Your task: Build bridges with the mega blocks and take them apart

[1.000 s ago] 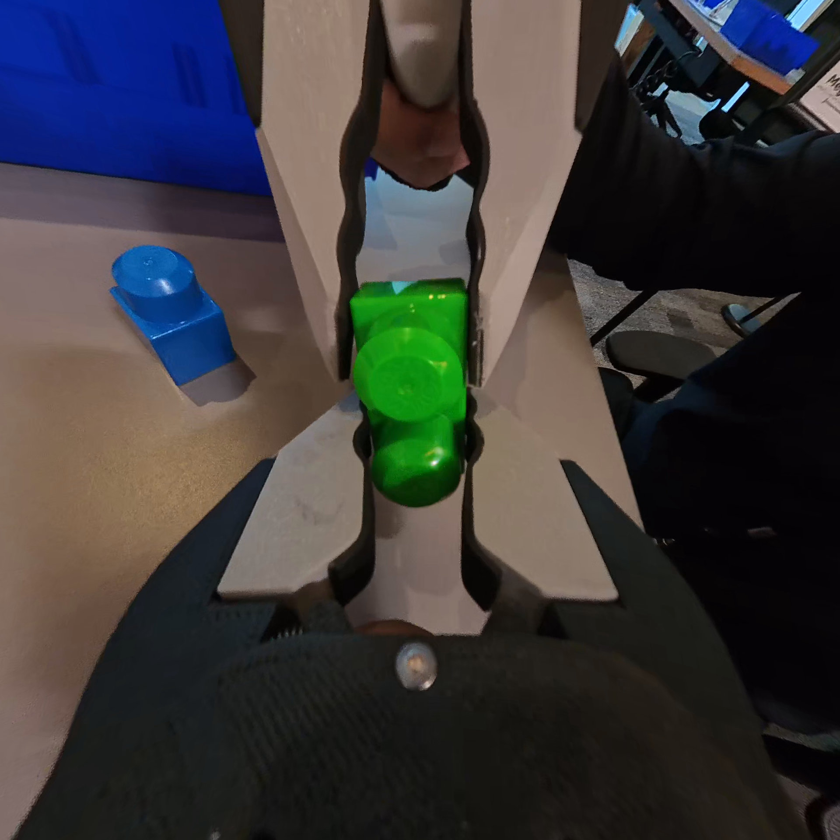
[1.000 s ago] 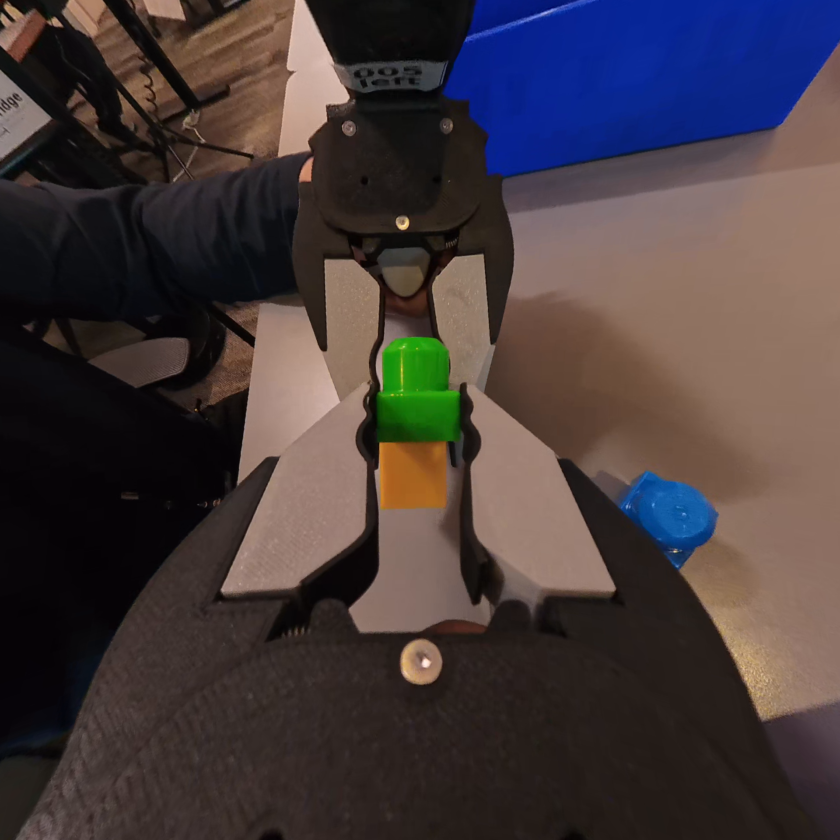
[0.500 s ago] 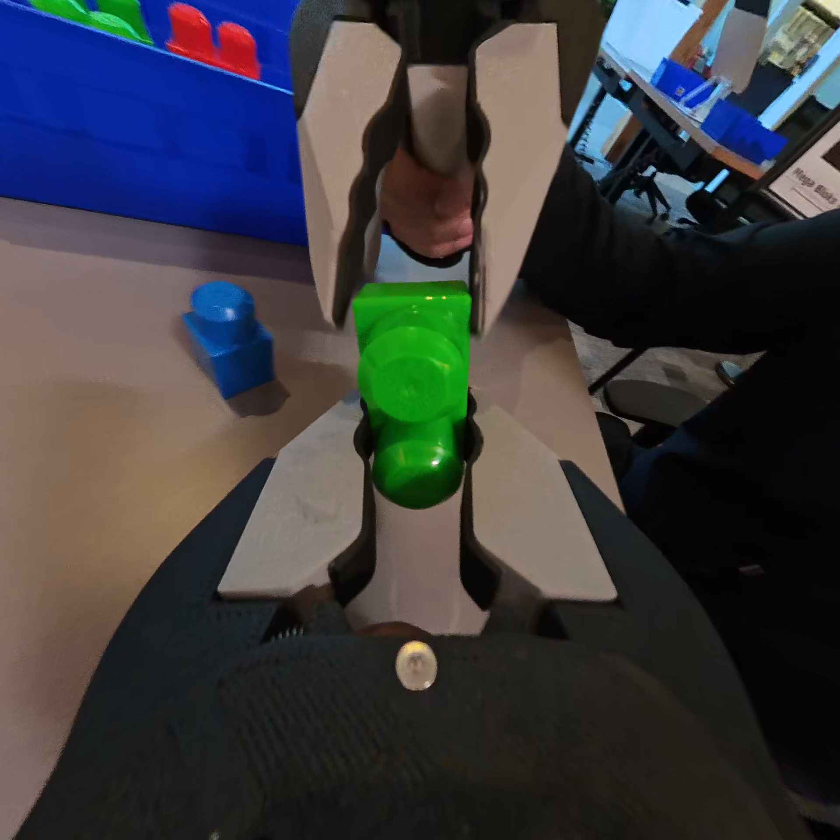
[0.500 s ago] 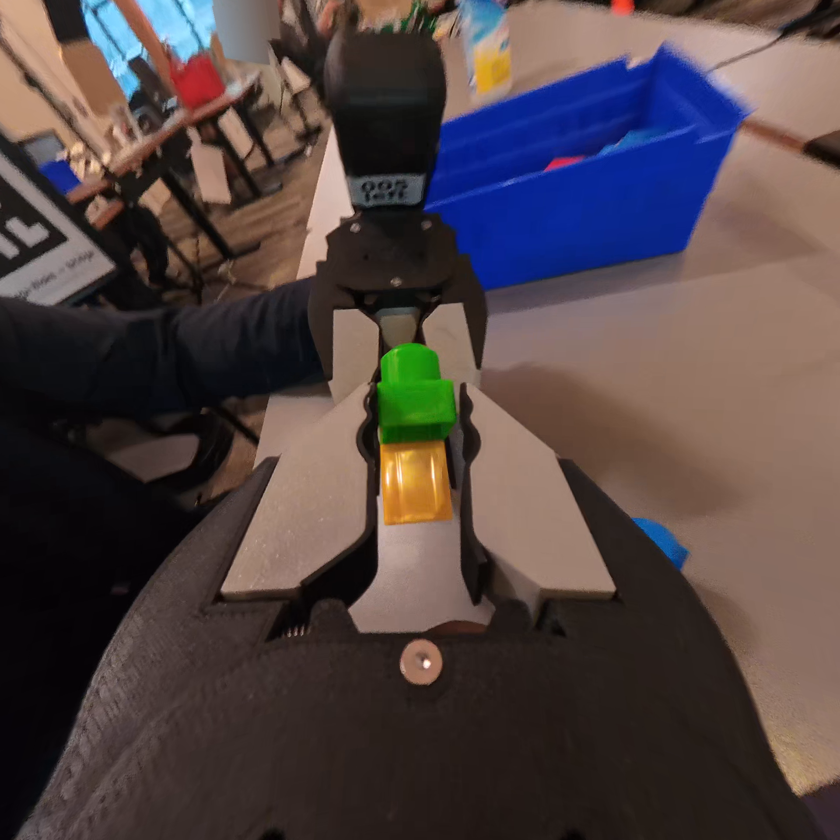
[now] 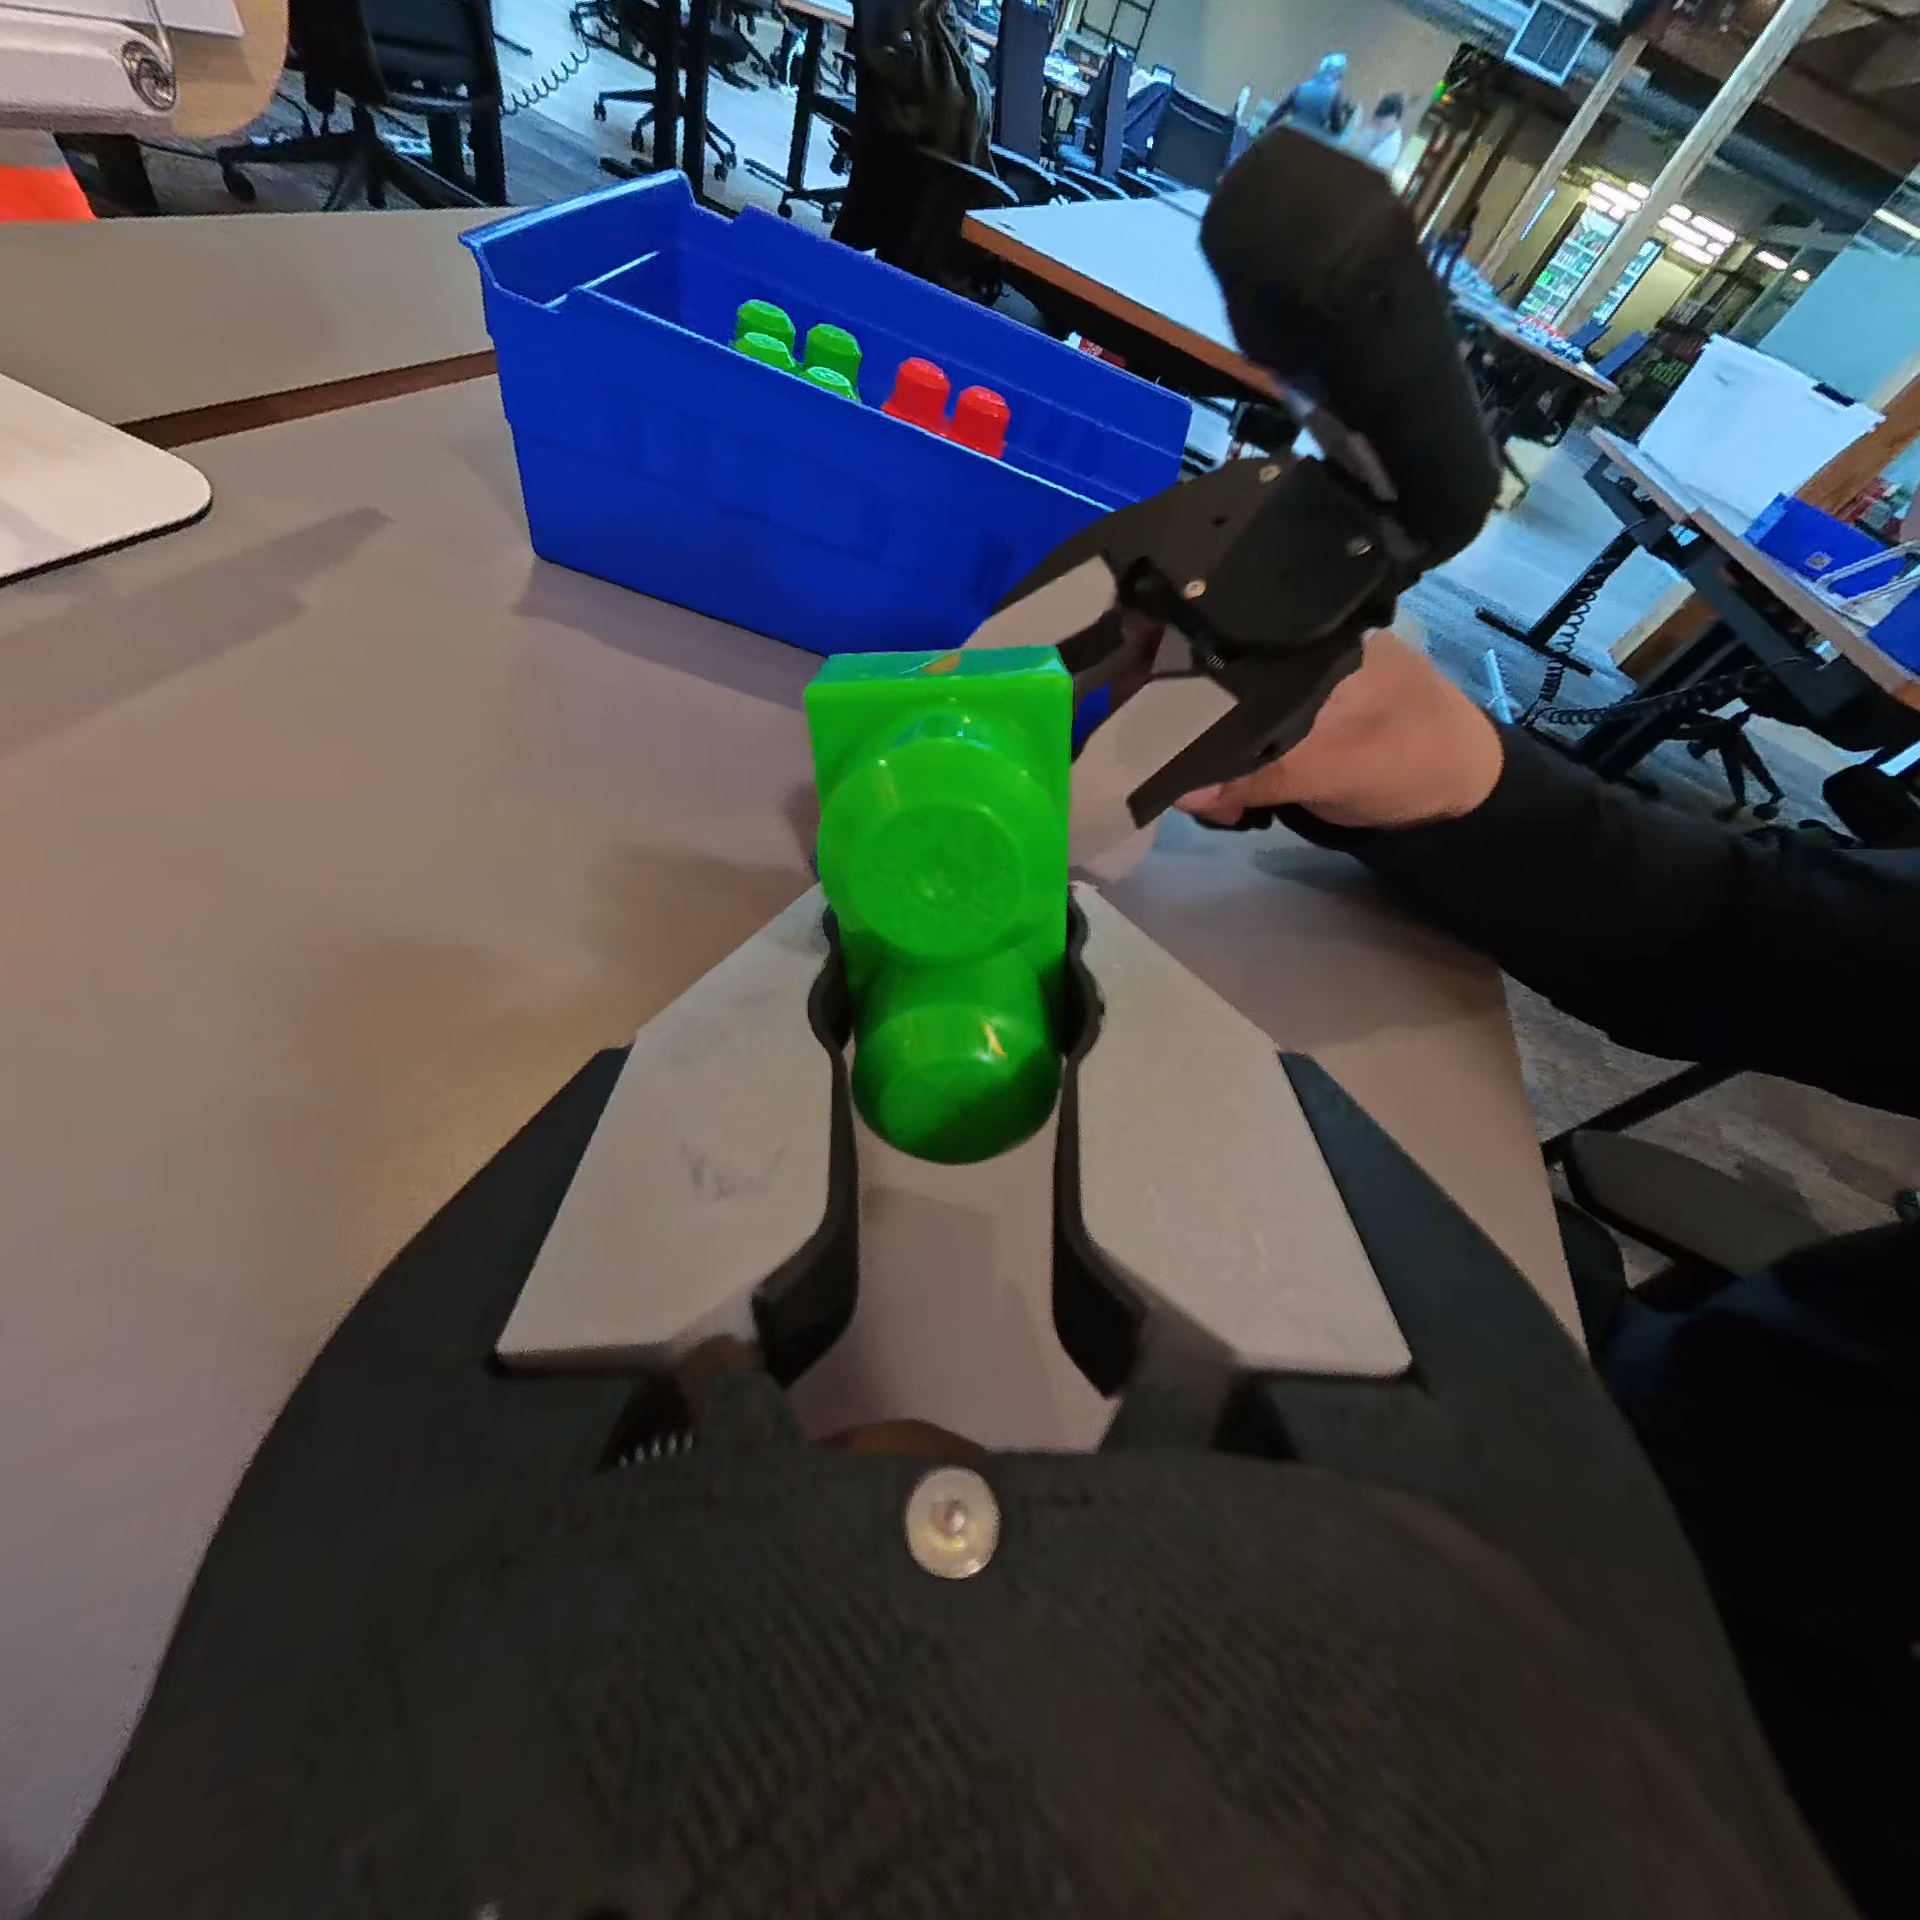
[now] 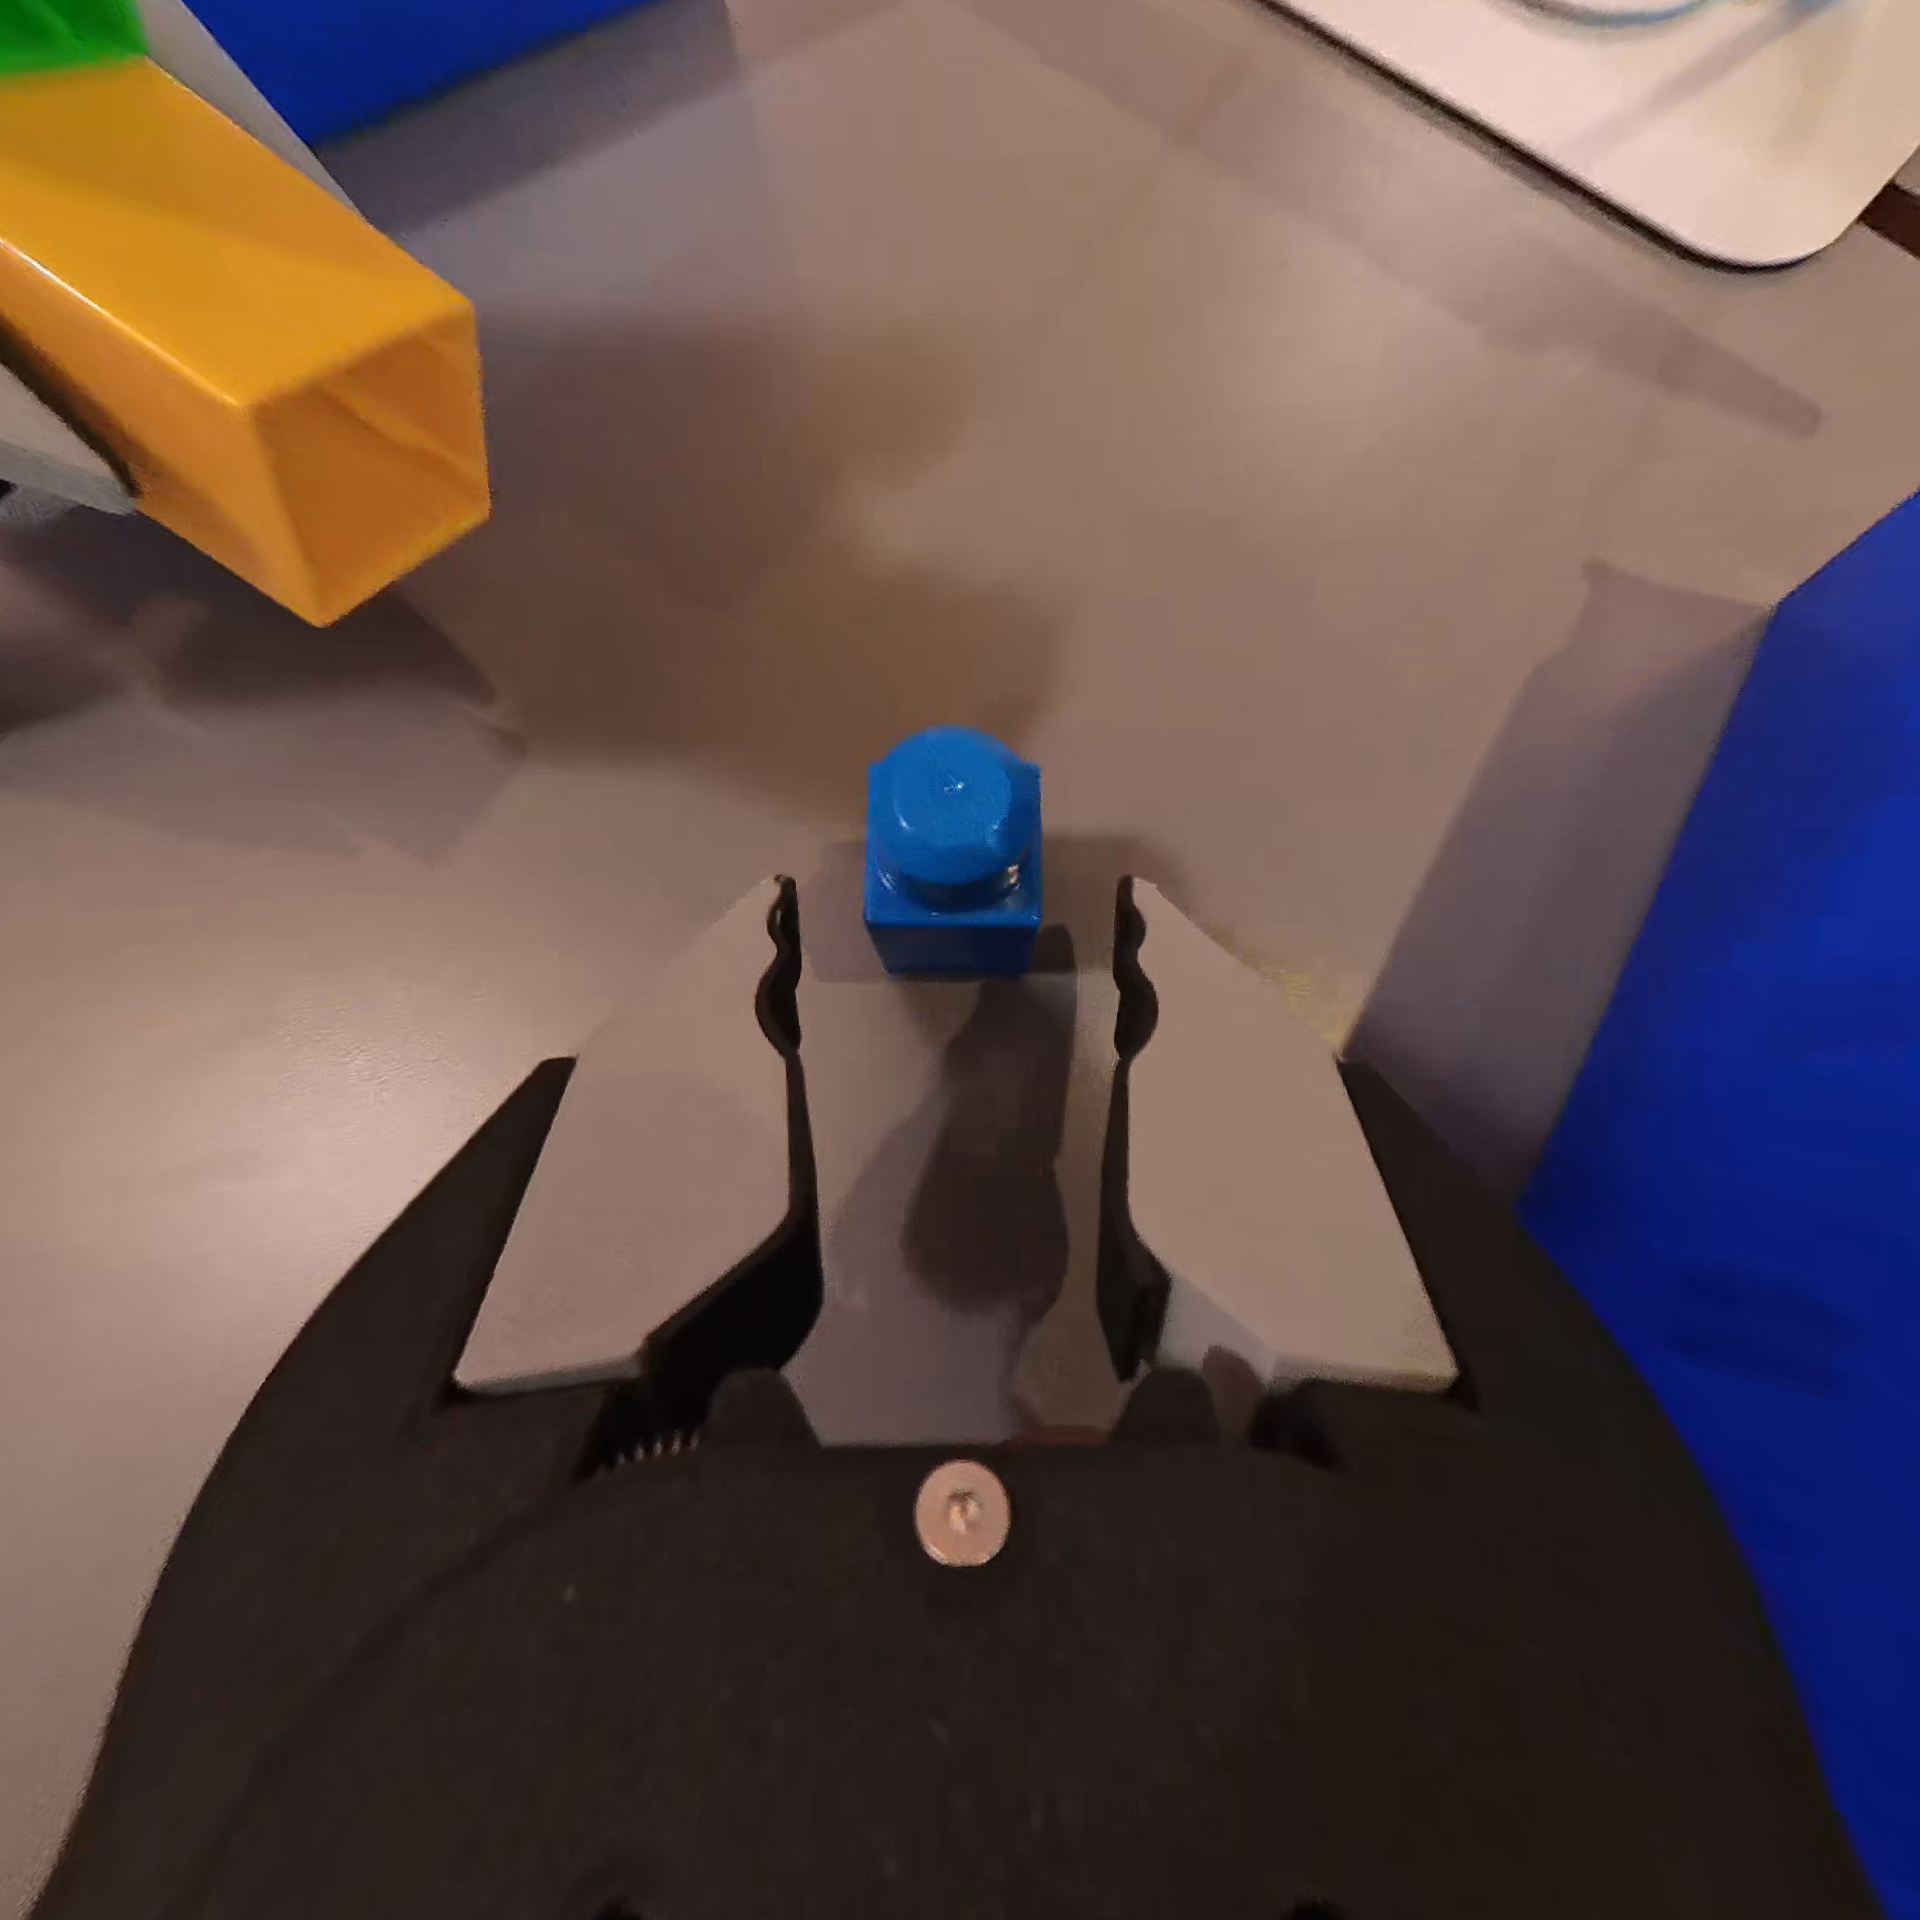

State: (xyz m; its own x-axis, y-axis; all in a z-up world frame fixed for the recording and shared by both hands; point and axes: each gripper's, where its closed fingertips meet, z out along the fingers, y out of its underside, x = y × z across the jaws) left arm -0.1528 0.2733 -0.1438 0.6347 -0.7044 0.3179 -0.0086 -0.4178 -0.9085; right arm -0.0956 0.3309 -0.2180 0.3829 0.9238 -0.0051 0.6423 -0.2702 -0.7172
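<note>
The left claw (image 5: 948, 997) is clamped on a green block (image 5: 940, 831), its pads pressing both sides of the lower stud while the rest of the block juts out past the fingertips. From the right wrist view a yellow block (image 6: 260, 343) shows stuck onto that green one, hanging in the upper left, well clear of the counter (image 6: 1039, 312).

The right claw (image 6: 956, 935) stands apart with nothing between its fingers. A small blue block (image 6: 951, 862) sits upright on the counter just beyond the fingertips, centred on the gap and touching neither pad.

A blue bin (image 5: 790, 499) rests farther back on the counter, with green blocks (image 5: 795, 348) and a red block (image 5: 945, 405) inside it.
</note>
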